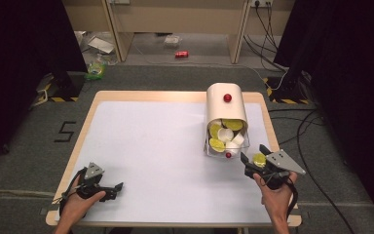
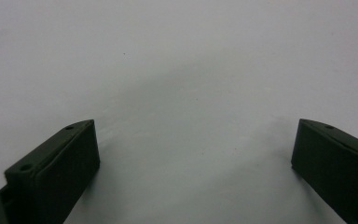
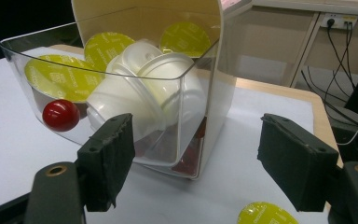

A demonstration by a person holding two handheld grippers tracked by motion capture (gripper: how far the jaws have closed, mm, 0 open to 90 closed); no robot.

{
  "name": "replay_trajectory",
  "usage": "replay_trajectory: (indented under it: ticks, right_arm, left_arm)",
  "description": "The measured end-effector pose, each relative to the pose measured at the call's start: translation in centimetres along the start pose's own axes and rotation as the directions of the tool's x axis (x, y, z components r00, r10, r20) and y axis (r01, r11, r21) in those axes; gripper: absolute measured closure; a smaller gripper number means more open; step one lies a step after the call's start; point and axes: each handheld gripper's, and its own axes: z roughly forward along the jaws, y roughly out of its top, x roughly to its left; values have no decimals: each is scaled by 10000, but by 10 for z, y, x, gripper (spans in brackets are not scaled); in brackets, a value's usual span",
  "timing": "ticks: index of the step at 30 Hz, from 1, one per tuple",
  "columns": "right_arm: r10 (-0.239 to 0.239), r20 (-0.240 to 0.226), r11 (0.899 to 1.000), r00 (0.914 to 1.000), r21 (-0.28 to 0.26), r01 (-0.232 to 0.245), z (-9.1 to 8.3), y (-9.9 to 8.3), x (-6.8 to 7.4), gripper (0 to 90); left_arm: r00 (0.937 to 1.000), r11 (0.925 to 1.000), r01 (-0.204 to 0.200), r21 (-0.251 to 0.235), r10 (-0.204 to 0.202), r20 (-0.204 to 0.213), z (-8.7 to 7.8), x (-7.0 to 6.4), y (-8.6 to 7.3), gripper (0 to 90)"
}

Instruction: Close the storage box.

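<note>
Two grippers: both held low at the near edge of the table [image 1: 126,105], one at lower left and one at lower right of the high view.
Left gripper [image 1: 108,191]: rests at the lower left of the high view in the person's left hand [image 1: 80,204]; its jaws stand wide apart with nothing between them, over bare white tabletop in the left gripper view.
Right gripper [image 1: 254,158]: at the lower right of the high view, in the person's right hand [image 1: 276,195]; jaws spread apart, holding nothing.
Loose capsule [image 3: 266,214]: yellow-green lid up, lying on the table between the right gripper's spread jaws, at the bottom edge of the right gripper view; whether a jaw touches it I cannot tell.
Bin [image 1: 226,114]: clear drawer under a cream curved cover, right of centre in the high view, just beyond the right gripper; it holds a heap of white capsules [image 3: 140,100], several with yellow-green lids.
Red knobs: one on the drawer front [image 3: 60,115], left of centre in the right gripper view; one on the cover [image 1: 227,98].
</note>
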Motion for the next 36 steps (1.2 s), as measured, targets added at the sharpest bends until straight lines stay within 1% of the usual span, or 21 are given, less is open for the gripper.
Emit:
replay_trajectory:
  ticks: [15, 23, 36]
  right_arm:
    - [63, 124, 9999, 9999, -101, -61, 8, 1, -2, 259]
    - [101, 206, 9999, 9997, -61, -100, 12, 3, -3, 262]
    - [120, 302, 9998, 9995, -132, -116, 15, 3, -3, 260]
  left_arm:
    - [10000, 10000, 13, -3, -13, 24, 0, 0, 0, 1]
    - [10000, 10000, 11, -1, -11, 23, 0, 0, 0, 1]
    - [10000, 10000, 8, -1, -8, 21, 0, 0, 0, 1]
